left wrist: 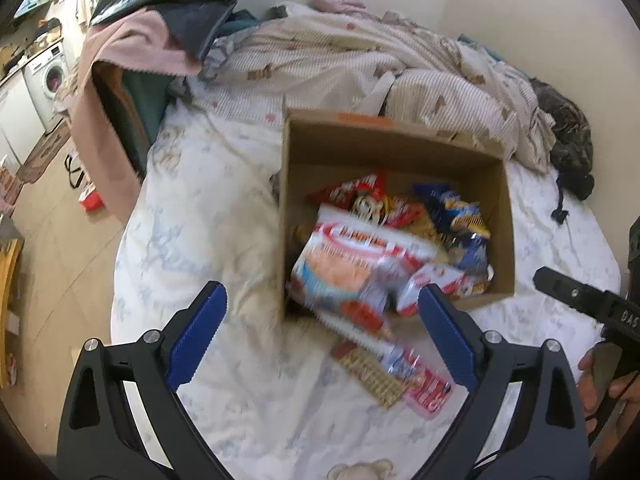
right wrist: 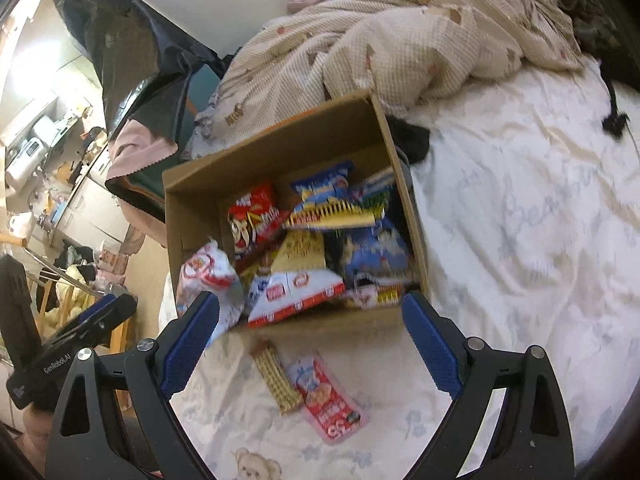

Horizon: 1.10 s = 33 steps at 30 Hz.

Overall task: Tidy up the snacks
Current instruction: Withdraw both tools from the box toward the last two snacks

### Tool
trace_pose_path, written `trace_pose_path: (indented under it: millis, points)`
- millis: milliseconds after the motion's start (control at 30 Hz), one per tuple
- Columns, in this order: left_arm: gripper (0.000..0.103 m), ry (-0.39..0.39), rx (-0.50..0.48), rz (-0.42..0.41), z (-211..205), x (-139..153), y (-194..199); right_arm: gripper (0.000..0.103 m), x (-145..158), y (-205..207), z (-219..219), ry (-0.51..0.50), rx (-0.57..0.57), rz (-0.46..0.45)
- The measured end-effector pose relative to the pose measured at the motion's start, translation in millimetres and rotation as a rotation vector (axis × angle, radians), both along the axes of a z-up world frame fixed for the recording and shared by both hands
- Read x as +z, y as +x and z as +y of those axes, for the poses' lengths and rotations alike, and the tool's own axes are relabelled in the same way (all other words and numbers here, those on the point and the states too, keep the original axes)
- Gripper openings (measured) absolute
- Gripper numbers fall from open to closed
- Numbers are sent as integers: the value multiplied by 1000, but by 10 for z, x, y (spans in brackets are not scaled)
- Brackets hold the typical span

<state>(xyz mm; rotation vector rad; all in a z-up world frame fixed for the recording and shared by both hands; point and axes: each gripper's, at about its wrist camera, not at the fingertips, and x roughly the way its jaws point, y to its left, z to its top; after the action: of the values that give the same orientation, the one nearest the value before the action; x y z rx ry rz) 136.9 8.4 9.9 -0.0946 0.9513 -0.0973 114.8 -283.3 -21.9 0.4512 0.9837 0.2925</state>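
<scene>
We hold our left claw and right claw spread wide and empty, both just short of the cardboard box on the bed. The box holds a heap of snack packets. Just outside its near wall lie a wafer bar and a pink packet, touching.

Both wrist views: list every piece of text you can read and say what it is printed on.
"GenRobot.AI": on the black body of the left claw, seen in the right wrist view.
"DAS": cut off at the frame edge, on the right claw, seen in the left wrist view.
Cursive writing on the bedsheet: too faint to read.
Snack packets in the cardboard box and the pink packet on the sheet: printing motion-blurred, unreadable.
</scene>
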Motion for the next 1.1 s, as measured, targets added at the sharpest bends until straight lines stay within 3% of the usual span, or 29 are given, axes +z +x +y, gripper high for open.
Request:
trace_pose_path:
  millis: [367, 500, 733, 867, 967, 1033, 1100]
  points:
    - [95, -23, 48, 100, 83, -288, -265, 95, -275, -205, 89, -11, 17, 120]
    - [95, -34, 81, 134, 106, -387, -278, 95, -385, -180, 75, 10, -5, 161]
    - [95, -27, 136, 182, 197, -509, -239, 95, -629, -59, 211, -39, 12, 254]
    - [95, -35, 150, 236, 195, -654, -218, 92, -844, -9, 489, -159, 98, 305]
    - [95, -50, 148, 252, 182, -691, -216, 69, -1011, 45, 704, -294, 184, 314]
    - [95, -49, 142, 246, 165, -669, -206, 69, -1121, 72, 864, -404, 247, 302]
    - [95, -48, 145, 236, 167, -644, -190, 69, -1201, 70, 978, -429, 294, 309]
